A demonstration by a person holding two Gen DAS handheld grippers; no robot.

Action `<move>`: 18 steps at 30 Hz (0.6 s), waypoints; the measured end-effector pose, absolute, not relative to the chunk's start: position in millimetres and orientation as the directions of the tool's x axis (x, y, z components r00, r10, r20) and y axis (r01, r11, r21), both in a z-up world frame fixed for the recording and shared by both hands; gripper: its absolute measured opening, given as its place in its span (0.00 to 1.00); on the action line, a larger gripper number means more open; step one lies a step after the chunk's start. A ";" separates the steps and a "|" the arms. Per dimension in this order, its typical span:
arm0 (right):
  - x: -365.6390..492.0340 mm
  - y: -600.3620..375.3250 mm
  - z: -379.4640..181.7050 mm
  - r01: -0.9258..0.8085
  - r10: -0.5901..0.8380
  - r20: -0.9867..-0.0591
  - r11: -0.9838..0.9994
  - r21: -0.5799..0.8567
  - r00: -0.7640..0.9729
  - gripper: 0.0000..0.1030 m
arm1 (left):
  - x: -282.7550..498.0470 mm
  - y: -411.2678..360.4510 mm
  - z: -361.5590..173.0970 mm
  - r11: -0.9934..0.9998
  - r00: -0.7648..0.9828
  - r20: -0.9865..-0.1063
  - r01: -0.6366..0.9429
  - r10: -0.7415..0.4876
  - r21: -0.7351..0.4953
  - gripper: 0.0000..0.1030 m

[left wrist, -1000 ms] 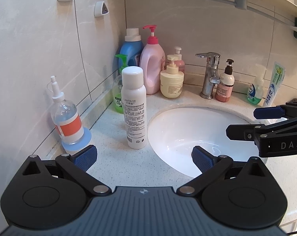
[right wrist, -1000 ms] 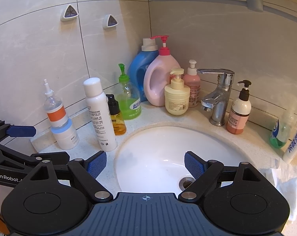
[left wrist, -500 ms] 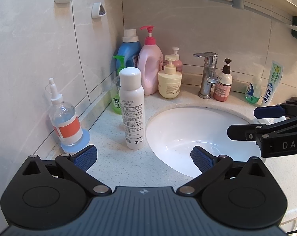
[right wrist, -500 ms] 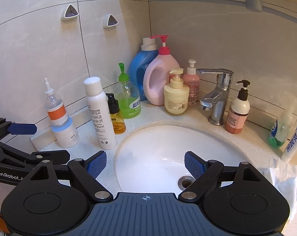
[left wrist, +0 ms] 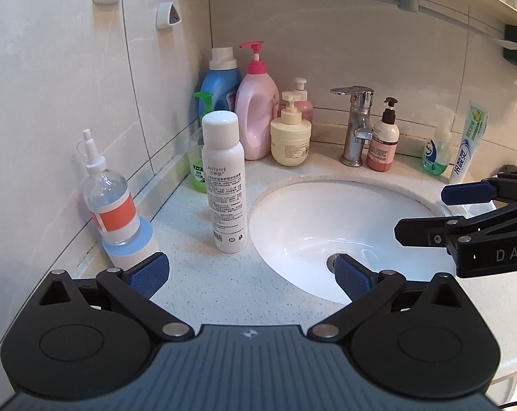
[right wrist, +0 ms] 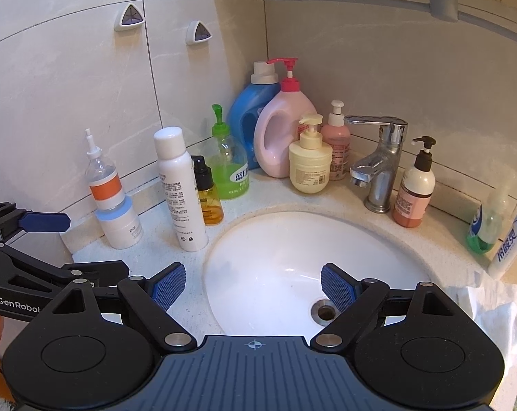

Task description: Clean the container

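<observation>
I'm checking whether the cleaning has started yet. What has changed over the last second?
Very little. The left gripper has drifted slightly, so the white spray bottle sits a bit left of where it was. The right gripper has hardly moved. Both are open and empty as before; the bottles, tap and tissue stayed put.

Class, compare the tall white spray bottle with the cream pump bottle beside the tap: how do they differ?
The tall white spray bottle is slim and tall; the cream pump bottle is squat and round. The white one has a smooth cap, the cream one a pump spout. The white one stands at the basin's left rim, the cream one farther back. Both stand upright on the counter.
</observation>
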State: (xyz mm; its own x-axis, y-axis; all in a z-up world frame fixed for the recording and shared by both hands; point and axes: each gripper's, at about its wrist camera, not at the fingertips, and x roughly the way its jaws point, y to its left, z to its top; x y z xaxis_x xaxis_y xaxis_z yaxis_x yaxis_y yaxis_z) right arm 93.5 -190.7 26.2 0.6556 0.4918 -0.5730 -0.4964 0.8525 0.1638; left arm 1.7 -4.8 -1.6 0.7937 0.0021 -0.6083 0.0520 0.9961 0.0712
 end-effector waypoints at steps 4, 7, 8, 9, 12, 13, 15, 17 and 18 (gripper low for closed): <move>92.7 -193.0 26.2 -0.500 0.497 -0.574 0.850 0.168 0.651 0.85 | 0.8 -5.4 -2.4 0.997 0.791 -0.612 0.047 0.003 0.065 1.00; 92.5 -192.5 25.8 -0.506 0.500 -0.574 0.847 0.166 0.648 0.85 | 0.7 -4.4 -2.6 0.997 0.788 -0.615 0.045 0.004 0.064 1.00; 92.8 -192.8 25.6 -0.508 0.502 -0.574 0.845 0.166 0.647 0.85 | 0.8 -4.5 -2.6 0.997 0.788 -0.616 0.045 0.004 0.064 1.00; 92.6 -192.5 25.4 -0.509 0.503 -0.574 0.844 0.166 0.646 0.85 | 0.7 -4.4 -2.5 0.997 0.788 -0.615 0.046 0.003 0.065 1.00; 93.2 -193.9 25.1 -0.514 0.507 -0.572 0.842 0.167 0.645 0.85 | 0.7 -4.8 -2.0 0.996 0.790 -0.613 0.047 0.006 0.070 1.00; 93.4 -194.3 25.0 -0.515 0.508 -0.571 0.841 0.167 0.645 0.85 | 0.8 -4.8 -1.9 0.996 0.790 -0.613 0.046 0.007 0.070 1.00; 93.1 -194.7 25.5 -0.516 0.510 -0.567 0.840 0.168 0.646 0.85 | 1.1 -4.8 -1.9 0.997 0.790 -0.613 0.042 0.010 0.071 1.00; 94.1 -194.9 26.1 -0.515 0.511 -0.565 0.840 0.168 0.648 0.85 | 1.2 -5.3 -2.2 0.997 0.791 -0.612 0.040 0.013 0.073 1.00; 94.4 -194.4 26.3 -0.514 0.510 -0.564 0.841 0.168 0.649 0.85 | 1.2 -5.4 -2.2 0.996 0.791 -0.611 0.040 0.013 0.073 1.00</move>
State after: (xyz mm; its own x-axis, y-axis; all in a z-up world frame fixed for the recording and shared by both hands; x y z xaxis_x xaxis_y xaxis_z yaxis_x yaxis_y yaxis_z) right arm 94.4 -194.4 26.3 0.6493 0.5099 -0.5643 -0.5142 0.8410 0.1682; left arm 1.2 -5.4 -2.2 0.7914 0.0130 -0.6112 0.0402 0.9965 0.0733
